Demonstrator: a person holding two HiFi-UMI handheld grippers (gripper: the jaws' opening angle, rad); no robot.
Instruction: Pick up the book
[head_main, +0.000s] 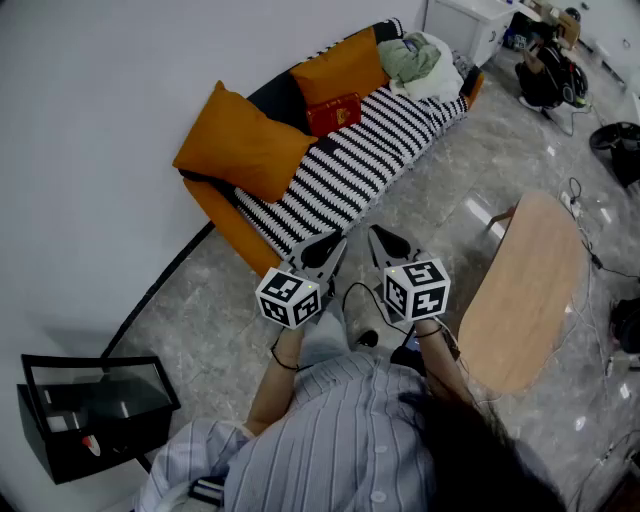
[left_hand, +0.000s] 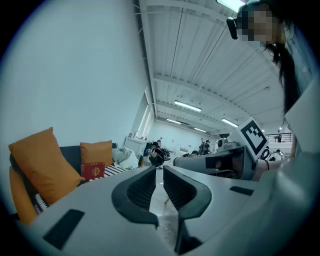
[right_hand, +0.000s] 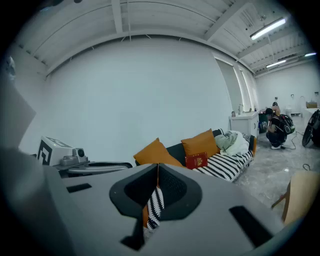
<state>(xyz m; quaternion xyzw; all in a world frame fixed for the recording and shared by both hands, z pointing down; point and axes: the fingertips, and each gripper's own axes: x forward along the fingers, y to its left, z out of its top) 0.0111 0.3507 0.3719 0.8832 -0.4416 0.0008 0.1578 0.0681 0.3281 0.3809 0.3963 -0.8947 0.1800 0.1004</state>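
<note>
A red book (head_main: 334, 113) stands on the striped sofa (head_main: 340, 180), leaning against an orange cushion (head_main: 343, 66). The same book (left_hand: 93, 170) shows small at the left of the left gripper view, and in the right gripper view it (right_hand: 196, 160) lies right of centre. Both grippers are held side by side over the floor in front of the sofa's near end, well short of the book. My left gripper (head_main: 338, 243) (left_hand: 160, 170) is shut with nothing in it. Beside it, my right gripper (head_main: 376, 233) (right_hand: 157, 166) is also shut and empty.
A large orange cushion (head_main: 243, 143) sits at the sofa's near end, and a heap of pale clothes (head_main: 415, 60) at its far end. A wooden oval table (head_main: 525, 290) stands to my right. A black box (head_main: 90, 405) is at lower left. People crouch in the far background.
</note>
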